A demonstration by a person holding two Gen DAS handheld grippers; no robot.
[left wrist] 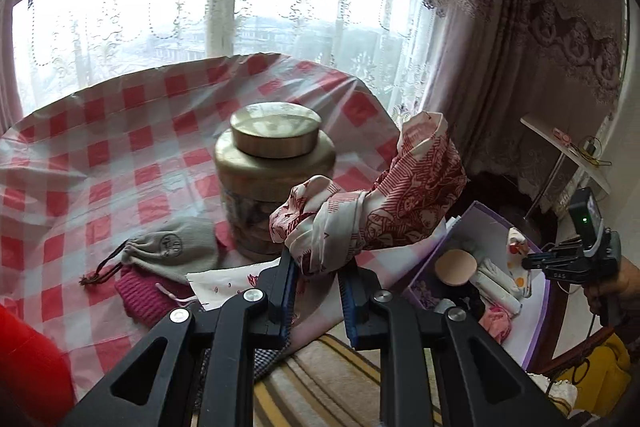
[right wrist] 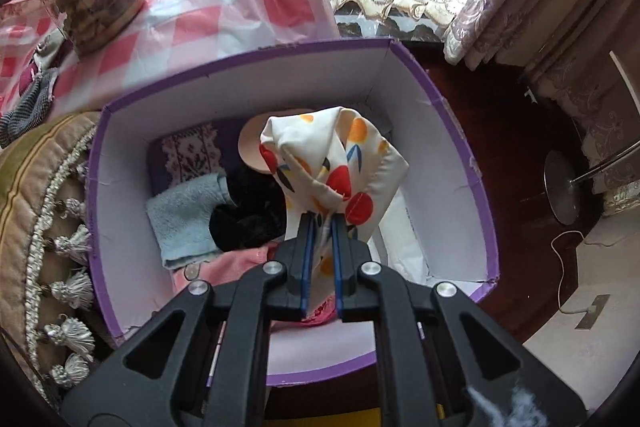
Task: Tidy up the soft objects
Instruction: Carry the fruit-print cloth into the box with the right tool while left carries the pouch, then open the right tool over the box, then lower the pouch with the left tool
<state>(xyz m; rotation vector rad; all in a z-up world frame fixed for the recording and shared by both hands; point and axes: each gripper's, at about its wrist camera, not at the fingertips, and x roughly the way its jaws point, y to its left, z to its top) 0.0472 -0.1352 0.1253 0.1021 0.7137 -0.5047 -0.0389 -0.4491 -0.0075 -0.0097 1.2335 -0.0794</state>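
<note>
My left gripper (left wrist: pixel 318 263) is shut on a red-and-white printed cloth (left wrist: pixel 384 203), held up above the checked table near its right edge. My right gripper (right wrist: pixel 322 223) is shut on a white cloth with orange and red fruit print (right wrist: pixel 340 163), held over the open purple box (right wrist: pixel 452 131). The box holds a light blue towel (right wrist: pixel 180 219), a black soft item (right wrist: pixel 244 215), a pink cloth (right wrist: pixel 236 263) and a round beige puff (right wrist: pixel 250 147). In the left wrist view the box (left wrist: pixel 536 319) and the right gripper (left wrist: pixel 568 259) show at the right.
A gold-lidded jar (left wrist: pixel 272 171) stands on the red-checked tablecloth (left wrist: pixel 120 147). A grey drawstring pouch (left wrist: pixel 176 247) and a magenta knit item (left wrist: pixel 144 299) lie in front of it. A tasselled cushion (right wrist: pixel 44 227) lies left of the box. A lamp base (right wrist: pixel 564 191) stands on the dark floor.
</note>
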